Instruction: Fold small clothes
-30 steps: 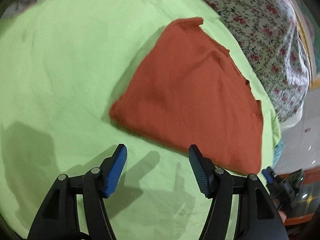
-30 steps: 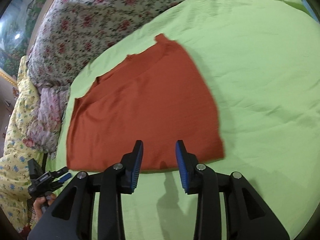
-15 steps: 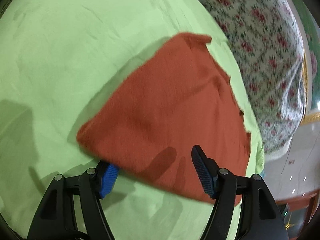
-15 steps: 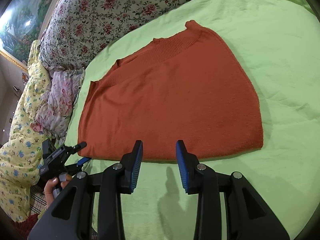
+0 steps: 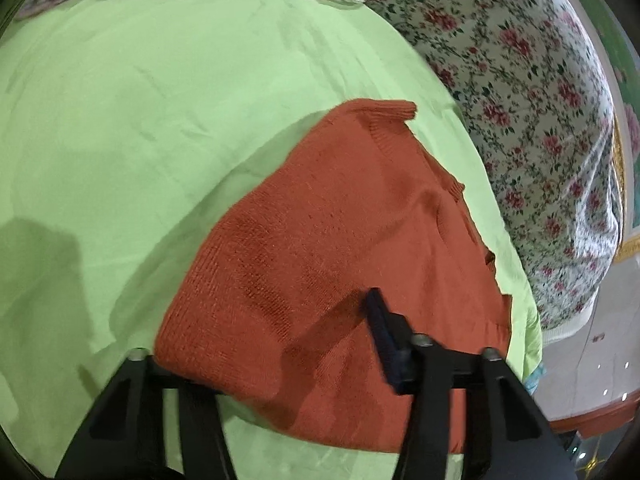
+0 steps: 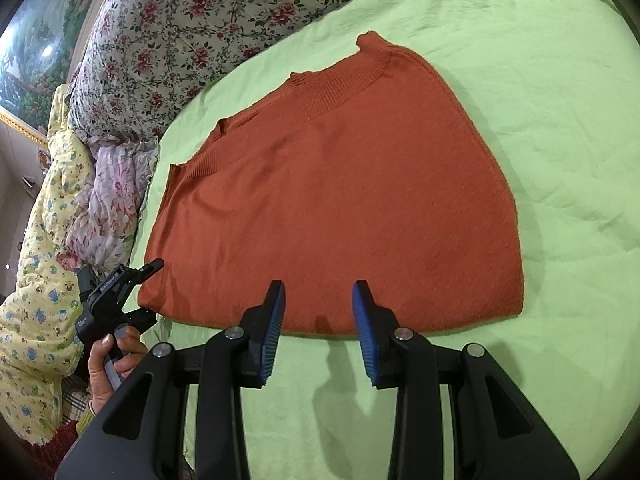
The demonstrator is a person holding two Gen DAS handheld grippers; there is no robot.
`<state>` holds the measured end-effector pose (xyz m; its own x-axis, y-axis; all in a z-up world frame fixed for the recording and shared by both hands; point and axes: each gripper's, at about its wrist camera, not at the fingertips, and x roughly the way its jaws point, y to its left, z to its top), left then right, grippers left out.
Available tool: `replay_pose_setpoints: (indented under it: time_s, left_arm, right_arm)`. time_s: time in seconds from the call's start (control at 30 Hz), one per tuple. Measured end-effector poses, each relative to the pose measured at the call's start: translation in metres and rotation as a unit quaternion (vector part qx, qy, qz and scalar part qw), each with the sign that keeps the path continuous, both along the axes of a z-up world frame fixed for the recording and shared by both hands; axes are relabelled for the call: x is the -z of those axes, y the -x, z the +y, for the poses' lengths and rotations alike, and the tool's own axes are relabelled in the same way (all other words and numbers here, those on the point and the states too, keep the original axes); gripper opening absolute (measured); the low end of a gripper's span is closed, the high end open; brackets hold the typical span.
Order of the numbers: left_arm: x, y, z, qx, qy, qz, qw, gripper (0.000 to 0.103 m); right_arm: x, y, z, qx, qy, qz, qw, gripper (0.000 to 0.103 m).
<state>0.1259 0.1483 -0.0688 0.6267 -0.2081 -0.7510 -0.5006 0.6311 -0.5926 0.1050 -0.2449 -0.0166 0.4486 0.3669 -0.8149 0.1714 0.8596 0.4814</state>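
Observation:
A folded orange knit sweater (image 5: 344,240) lies flat on the light green bed sheet (image 5: 120,100); it also shows in the right wrist view (image 6: 340,192). My left gripper (image 5: 280,344) is open and straddles the sweater's near corner: its left finger is hidden under the fabric edge, its right finger (image 5: 382,332) sits above the cloth. My right gripper (image 6: 318,312) is open and empty, its fingertips just over the sweater's near hem. The left gripper also appears in the right wrist view (image 6: 116,292), held by a hand at the sweater's left corner.
A floral quilt (image 6: 192,32) is heaped along the far side of the bed, also in the left wrist view (image 5: 540,120). A yellow patterned blanket (image 6: 36,280) and pink floral cloth (image 6: 108,200) lie at the left. Floor shows beyond the bed edge (image 5: 592,360).
My left gripper has moved forward to the sweater's corner, its left finger slipping under the edge. My right gripper has come closer to the near hem.

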Motion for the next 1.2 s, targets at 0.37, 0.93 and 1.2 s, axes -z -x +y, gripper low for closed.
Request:
replay_pose_setpoints:
  time_s: [0.37,0.93,1.2]
  left_arm:
    - [-0.066,-0.016,-0.059,0.101,-0.112,-0.055,0.9871,0.013]
    - [-0.048,-0.039,-0.250,0.362,-0.207,-0.067,0.9066,0.010]
    - [-0.049,-0.040,-0.250,0.367,-0.219,-0.062,0.9022,0.010]
  right_arm:
    - [0.001,-0.003,-0.017,0.017,-0.020,-0.012,1.000,0.036]
    - [0.018,-0.099,-0.039,-0.011,-0.157,0.004,0.988,0.060]
    - [0.038,-0.173,0.013,-0.081,-0.164,0.023,0.983,0.062]
